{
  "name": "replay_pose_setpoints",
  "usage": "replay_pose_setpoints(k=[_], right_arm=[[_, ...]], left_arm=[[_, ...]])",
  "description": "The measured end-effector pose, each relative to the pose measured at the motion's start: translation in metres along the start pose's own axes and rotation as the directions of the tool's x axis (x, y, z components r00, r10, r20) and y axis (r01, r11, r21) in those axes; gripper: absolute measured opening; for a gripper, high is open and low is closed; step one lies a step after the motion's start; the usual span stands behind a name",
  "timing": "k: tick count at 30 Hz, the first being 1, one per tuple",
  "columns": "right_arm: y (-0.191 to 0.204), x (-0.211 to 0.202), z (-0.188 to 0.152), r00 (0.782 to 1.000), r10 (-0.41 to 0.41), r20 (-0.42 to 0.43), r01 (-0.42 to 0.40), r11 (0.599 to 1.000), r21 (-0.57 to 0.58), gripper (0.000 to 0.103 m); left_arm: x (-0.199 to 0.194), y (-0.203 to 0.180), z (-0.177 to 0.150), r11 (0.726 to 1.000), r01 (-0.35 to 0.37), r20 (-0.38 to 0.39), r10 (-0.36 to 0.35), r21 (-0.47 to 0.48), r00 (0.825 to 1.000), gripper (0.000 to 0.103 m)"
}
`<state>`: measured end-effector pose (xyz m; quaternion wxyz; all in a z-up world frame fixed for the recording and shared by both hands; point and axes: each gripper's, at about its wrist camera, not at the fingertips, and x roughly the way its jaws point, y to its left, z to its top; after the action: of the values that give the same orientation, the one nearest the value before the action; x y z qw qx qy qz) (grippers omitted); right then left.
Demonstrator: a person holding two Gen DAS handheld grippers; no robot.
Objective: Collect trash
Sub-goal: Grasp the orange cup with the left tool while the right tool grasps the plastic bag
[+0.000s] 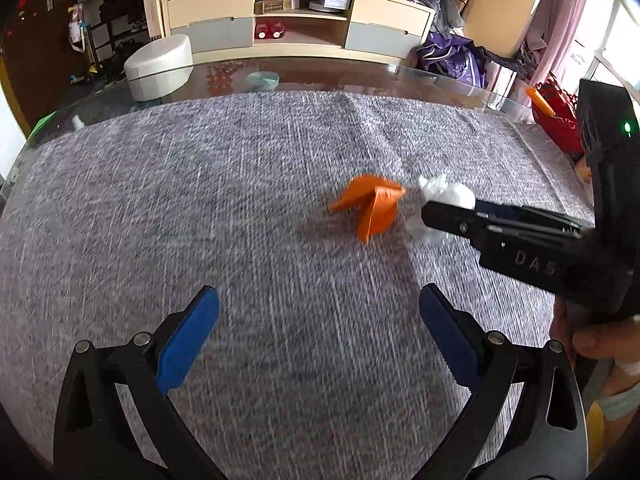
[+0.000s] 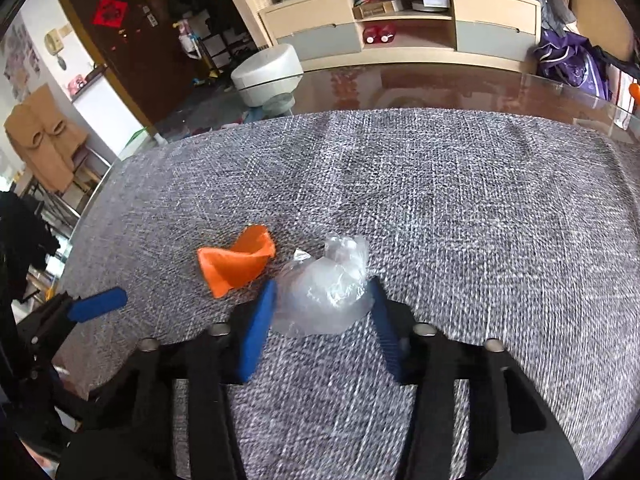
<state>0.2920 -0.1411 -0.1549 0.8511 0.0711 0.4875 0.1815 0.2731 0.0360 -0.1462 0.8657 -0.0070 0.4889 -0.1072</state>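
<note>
A folded orange scrap [image 1: 370,206] lies on the grey woven cloth [image 1: 200,208], with a crumpled clear plastic wad [image 1: 448,192] just right of it. My left gripper [image 1: 320,320] is open and empty, short of the orange scrap. My right gripper [image 2: 323,300] has its blue fingers on both sides of the plastic wad [image 2: 326,292], touching or nearly touching it. The orange scrap [image 2: 236,260] lies just left of its left finger. The right gripper [image 1: 430,212] also shows in the left wrist view, at the wad.
A red basket [image 1: 558,116] stands at the table's right edge. The cloth ends at a glass table strip [image 1: 320,76] with a pale bowl [image 1: 262,79]. A white round stool [image 1: 158,66] and a low cabinet [image 1: 298,20] stand beyond. The left gripper's finger [image 2: 98,304] shows at left.
</note>
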Motion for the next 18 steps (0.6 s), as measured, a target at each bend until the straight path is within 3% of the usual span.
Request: replay_pose_setpoints(k=[4, 9, 12, 14, 18], right_arm=[[-0.012, -0.007, 0.003, 0.999, -0.019, 0.030, 0.019, 1.000, 0.002, 0.032], [-0.033, -0.016, 0.007, 0.998, -0.039, 0.058, 0.037, 0.999, 0.029, 0.031], [-0.039, -0.016, 0.006, 0.997, -0.060, 0.053, 0.058, 0.998, 0.026, 0.031], [-0.043, -0.016, 0.005, 0.997, -0.063, 0.051, 0.062, 0.998, 0.027, 0.031], [-0.044, -0.018, 0.006, 0.996, -0.064, 0.054, 0.062, 0.998, 0.027, 0.031]], left_arm=[[0.013, -0.004, 0.016, 1.000, 0.016, 0.007, -0.016, 0.002, 1.000, 0.095], [0.030, -0.018, 0.030, 0.999, 0.022, 0.005, -0.022, 0.047, 1.000, 0.093], [0.040, -0.026, 0.038, 0.997, 0.032, 0.001, -0.032, 0.074, 0.999, 0.072], [0.048, -0.032, 0.044, 0.996, 0.028, -0.012, -0.027, 0.086, 1.000, 0.049], [0.052, -0.037, 0.050, 0.993, 0.007, -0.006, -0.006, 0.114, 1.000, 0.033]])
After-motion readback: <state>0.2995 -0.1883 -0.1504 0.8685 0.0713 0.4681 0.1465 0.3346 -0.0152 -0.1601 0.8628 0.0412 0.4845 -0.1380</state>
